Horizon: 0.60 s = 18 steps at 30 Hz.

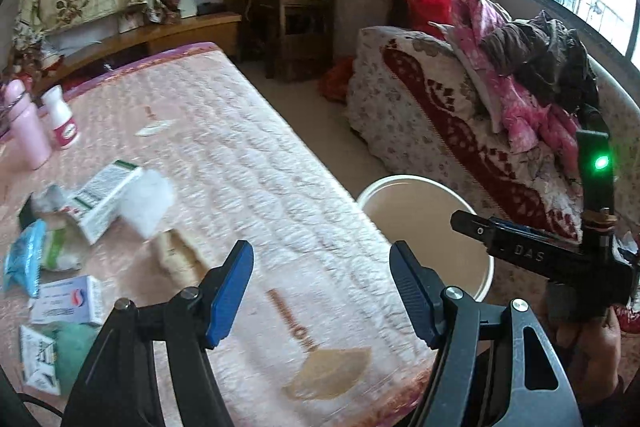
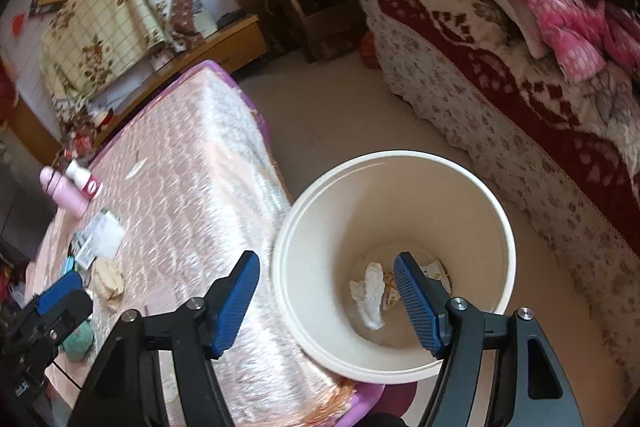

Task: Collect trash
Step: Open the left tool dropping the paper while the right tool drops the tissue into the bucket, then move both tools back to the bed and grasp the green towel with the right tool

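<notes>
A: Where the cream bucket [image 2: 394,267] is taken as the landmark, how is the right gripper [image 2: 326,301] placed?

B: It is held above the bucket's rim on the mattress side, its blue fingers spread apart with nothing between them. One finger is seen over the bucket's interior, where crumpled white paper [image 2: 370,293] and a wrapper [image 2: 434,271] are lying on the bottom.

A: And the left gripper [image 1: 322,291]?

B: It is held over the pink mattress [image 1: 248,163] beside the bucket [image 1: 420,203], fingers likewise parted and empty. The remaining trash [image 1: 80,227] is found on the mattress, well away from the bucket, beyond the left gripper's left finger.
</notes>
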Tool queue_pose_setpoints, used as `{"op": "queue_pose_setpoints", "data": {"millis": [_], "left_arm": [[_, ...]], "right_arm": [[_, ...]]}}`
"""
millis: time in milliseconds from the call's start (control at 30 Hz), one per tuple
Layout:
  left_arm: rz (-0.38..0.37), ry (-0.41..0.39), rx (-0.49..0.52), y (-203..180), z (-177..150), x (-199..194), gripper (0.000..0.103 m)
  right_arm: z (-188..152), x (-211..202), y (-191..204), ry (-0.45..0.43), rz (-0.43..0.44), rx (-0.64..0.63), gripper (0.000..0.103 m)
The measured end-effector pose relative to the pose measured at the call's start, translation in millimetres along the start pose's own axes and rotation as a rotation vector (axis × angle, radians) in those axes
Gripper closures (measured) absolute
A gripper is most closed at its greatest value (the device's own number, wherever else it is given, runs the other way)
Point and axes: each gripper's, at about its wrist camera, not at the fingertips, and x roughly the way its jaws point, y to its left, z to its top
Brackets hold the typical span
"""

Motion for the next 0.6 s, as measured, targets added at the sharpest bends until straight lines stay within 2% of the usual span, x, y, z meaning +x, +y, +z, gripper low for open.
{"op": "queue_pose_setpoints", "data": {"millis": [267,600], "left_arm": [[0.057,-0.007,-0.037,38.0,-17.0,-24.8,0.032],[0.116,0.005,-0.165,113.8,-36.2,-42.2,0.032]], "right_arm": [[-9.0,-10.7,64.2,-0.01,0.073,-0.118,0.03],[-27.9,-10.9,128.9,0.024,0.145,-0.244,0.03]]}}
